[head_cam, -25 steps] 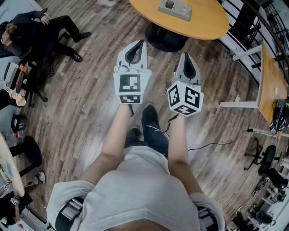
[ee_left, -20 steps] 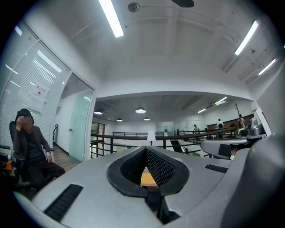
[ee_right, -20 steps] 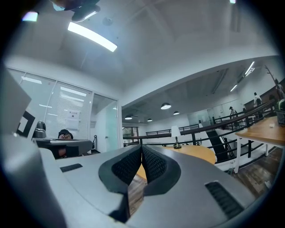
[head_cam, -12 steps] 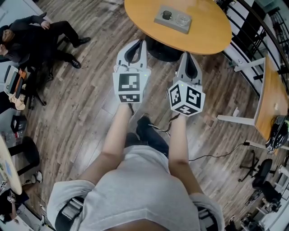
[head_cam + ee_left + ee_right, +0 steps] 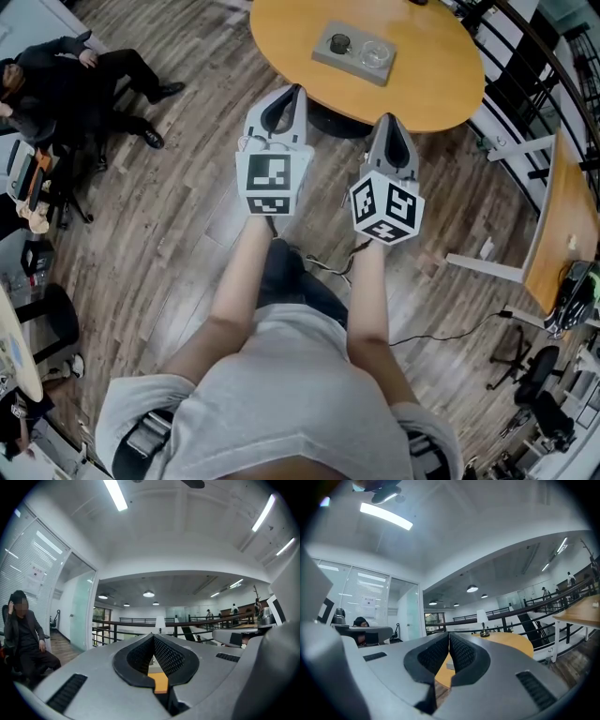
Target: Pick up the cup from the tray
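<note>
The clear cup (image 5: 375,52) sat in the grey tray (image 5: 352,67) on the round bench (image 5: 441,84). Short of it, the left hand-held gripper (image 5: 296,92) and right hand-held gripper (image 5: 389,120) had jaws together, gripping nothing.

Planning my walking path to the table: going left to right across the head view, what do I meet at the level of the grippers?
Seated person → left gripper → right gripper → white-legged desk.
</note>
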A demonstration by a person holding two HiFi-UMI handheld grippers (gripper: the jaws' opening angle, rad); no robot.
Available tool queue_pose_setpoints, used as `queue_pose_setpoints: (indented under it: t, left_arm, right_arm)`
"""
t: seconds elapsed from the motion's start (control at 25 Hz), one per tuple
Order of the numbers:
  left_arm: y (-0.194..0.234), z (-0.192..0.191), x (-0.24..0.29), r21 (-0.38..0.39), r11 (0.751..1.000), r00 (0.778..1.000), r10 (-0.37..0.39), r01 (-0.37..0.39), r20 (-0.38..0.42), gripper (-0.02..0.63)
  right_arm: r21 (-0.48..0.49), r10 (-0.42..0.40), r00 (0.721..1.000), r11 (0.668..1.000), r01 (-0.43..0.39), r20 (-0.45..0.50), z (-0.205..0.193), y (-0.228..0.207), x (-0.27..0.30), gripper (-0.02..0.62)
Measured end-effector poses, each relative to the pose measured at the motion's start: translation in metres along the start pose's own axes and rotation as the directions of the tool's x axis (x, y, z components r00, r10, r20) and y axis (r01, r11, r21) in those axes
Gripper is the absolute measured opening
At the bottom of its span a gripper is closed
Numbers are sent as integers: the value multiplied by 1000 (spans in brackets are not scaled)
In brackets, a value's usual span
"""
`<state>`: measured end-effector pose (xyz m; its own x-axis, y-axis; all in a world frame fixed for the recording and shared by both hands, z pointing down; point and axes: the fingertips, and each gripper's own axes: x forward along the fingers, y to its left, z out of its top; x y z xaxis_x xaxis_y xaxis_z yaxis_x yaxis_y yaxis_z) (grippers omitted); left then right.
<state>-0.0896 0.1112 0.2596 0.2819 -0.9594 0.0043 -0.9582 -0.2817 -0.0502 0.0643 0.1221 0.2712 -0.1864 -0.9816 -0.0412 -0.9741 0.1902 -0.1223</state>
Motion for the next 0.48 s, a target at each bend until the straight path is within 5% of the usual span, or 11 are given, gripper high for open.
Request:
queue_pose_setpoints:
  t: [0.48]
  left_arm:
    - [15, -20, 69, 20, 1000, 999, -20, 21, -30, 6]
  right_arm:
    - [7, -38, 999, 999, 38, -30, -20, -30, 63, 8]
